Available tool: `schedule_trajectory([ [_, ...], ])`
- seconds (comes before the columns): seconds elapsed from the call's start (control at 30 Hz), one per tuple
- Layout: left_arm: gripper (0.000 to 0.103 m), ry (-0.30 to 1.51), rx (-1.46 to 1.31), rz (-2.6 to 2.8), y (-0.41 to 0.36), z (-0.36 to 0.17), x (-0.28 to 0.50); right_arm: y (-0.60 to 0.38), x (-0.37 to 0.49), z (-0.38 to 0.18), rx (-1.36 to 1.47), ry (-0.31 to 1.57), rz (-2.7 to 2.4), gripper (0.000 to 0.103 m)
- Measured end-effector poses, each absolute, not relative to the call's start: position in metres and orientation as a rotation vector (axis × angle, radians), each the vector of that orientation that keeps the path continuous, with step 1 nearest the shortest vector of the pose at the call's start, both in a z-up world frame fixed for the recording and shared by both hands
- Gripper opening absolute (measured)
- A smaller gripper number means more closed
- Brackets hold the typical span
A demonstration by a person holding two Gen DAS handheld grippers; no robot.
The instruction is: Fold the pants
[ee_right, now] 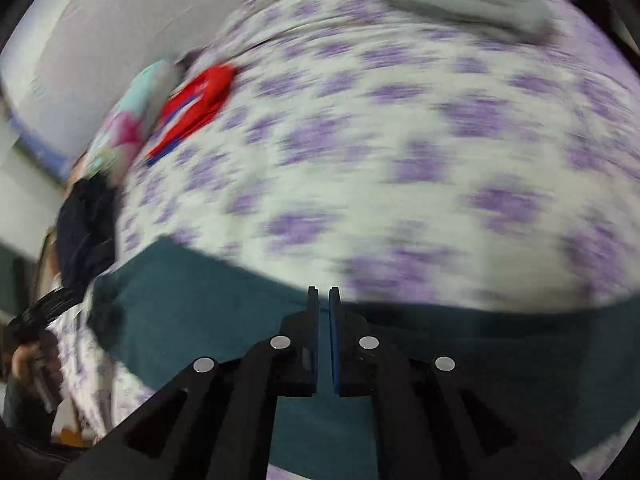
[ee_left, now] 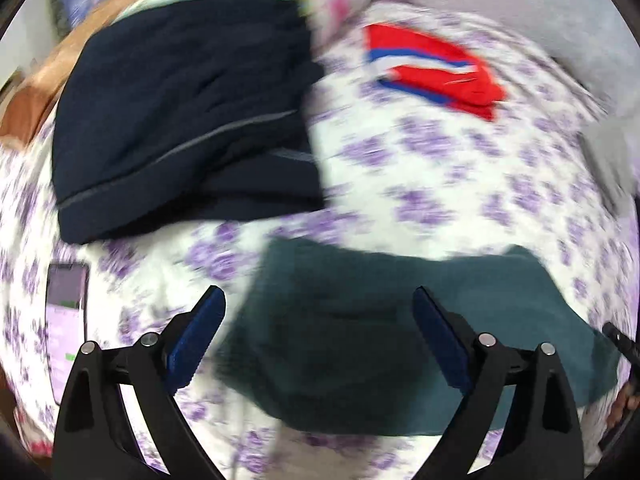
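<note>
We see the teal pants (ee_left: 360, 344) lying folded on the floral sheet (ee_left: 440, 168). Our left gripper (ee_left: 318, 320) hangs over them, jaws wide apart; our right gripper (ee_right: 323, 300) is nearly closed, empty. Navy garment (ee_left: 184, 112) lies beyond.

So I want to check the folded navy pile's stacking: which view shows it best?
The left wrist view: the navy pile fills the upper left, its layered edges and grey seam lines visible despite blur. The right wrist view shows it only as a small dark smear at the left edge, no folds readable.
</note>
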State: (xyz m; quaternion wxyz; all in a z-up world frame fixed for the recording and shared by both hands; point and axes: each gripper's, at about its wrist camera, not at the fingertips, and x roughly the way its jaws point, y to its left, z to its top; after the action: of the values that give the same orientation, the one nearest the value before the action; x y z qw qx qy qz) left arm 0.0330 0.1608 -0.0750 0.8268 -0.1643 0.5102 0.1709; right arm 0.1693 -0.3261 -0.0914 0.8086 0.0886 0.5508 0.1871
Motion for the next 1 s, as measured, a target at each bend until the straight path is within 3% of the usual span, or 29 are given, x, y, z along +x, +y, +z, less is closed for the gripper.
schedule_trajectory([
  [0.07,0.092,1.084,-0.333,0.304,0.14,-0.077,0.039,-0.379,0.164,-0.096,0.265,1.176,0.282,0.022],
  [0.27,0.092,1.131,-0.307,0.191,0.087,-0.101,0.062,-0.454,0.154,-0.114,0.334,1.174,0.191,0.022],
  [0.37,0.092,1.223,-0.236,0.288,0.083,-0.136,0.076,-0.478,0.157,-0.129,0.344,1.148,0.117,0.0],
  [0.47,0.091,1.237,-0.253,0.33,0.087,-0.142,0.078,-0.499,0.146,-0.105,0.379,1.021,-0.003,0.013],
  [0.57,0.09,1.207,-0.263,0.295,0.081,-0.125,0.074,-0.518,0.134,-0.086,0.392,0.996,-0.004,0.043],
  [0.77,0.091,1.162,-0.287,0.275,0.077,-0.107,0.065,-0.56,0.109,-0.092,0.411,1.067,-0.055,0.045],
  [0.87,0.091,1.172,-0.3,0.269,0.078,-0.112,0.06,-0.562,0.093,-0.102,0.452,1.083,-0.046,0.059],
  [1.0,0.091,1.191,-0.341,0.257,0.082,-0.119,0.051,-0.557,0.075,-0.114,0.486,1.116,-0.076,0.059],
])
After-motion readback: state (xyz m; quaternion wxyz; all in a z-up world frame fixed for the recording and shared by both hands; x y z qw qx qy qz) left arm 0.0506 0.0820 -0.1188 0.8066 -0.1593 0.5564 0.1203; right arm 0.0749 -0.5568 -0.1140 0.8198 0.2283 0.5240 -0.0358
